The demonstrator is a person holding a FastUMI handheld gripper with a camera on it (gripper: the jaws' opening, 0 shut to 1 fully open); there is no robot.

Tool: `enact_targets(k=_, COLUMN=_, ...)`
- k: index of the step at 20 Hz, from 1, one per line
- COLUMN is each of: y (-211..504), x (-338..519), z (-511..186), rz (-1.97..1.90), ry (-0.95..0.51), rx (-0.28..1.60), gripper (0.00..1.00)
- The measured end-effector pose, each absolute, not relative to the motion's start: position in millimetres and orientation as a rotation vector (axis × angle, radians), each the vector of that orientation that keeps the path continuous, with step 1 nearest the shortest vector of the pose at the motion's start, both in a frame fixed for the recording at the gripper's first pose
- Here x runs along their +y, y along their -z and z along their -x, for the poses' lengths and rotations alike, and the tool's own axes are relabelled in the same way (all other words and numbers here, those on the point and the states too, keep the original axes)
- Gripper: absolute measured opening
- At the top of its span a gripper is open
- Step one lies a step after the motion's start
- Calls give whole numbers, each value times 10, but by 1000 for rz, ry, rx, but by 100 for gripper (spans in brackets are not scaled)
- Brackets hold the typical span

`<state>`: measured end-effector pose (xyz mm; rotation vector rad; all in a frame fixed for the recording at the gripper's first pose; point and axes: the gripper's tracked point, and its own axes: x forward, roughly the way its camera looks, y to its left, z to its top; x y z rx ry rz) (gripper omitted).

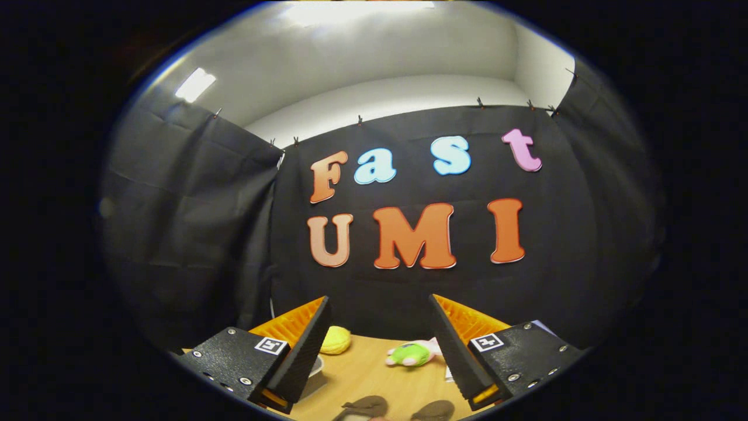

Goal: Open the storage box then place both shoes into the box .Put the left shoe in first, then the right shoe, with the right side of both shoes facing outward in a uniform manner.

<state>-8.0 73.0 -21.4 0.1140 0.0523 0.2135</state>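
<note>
**benchrat:** So where's everything sitting?

**umi_tinkerer:** The gripper (pixel 380 345) is held up and level, looking across a wooden worktop (pixel 374 374) toward the black cloth wall (pixel 234 234) at its far edge. Jaws are spread wide apart, released, nothing between them, both fingers in the air.

**benchrat:** And the shoes?

**umi_tinkerer:** Two brown shoes (pixel 397 409) lie side by side at the near edge of the worktop, low down between the fingers. I only get the tips of them, so I can't say which is left or right, or which way they face. They look close together, but I can't tell whether they touch.

**benchrat:** The box?

**umi_tinkerer:** There's a pale, greyish thing (pixel 315 371) tucked just behind the left finger, resting on the worktop. It's mostly hidden, so I can't call it the box.

**benchrat:** Anything else on there?

**umi_tinkerer:** Yeah, toward the far edge, beyond the fingers: a round yellow soft thing (pixel 336 340) near the left finger, and a green and pink plush toy (pixel 414 353) lying just beside the right finger. Those two are well apart from each other and well back from the shoes. White wall and ceiling (pixel 380 58) above the cloth.
</note>
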Motion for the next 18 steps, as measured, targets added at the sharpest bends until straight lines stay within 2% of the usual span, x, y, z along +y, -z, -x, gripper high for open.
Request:
enact_targets(k=4, y=591, x=1160, z=101, rz=-264, ry=-352, rx=204, gripper=98)
enact_targets(k=9, y=988, x=1535, z=113, rz=-339, ry=-445, rx=347, gripper=98)
enact_targets(k=18, y=1842, x=2052, z=68, rz=-535, ry=-531, rx=655, gripper=98)
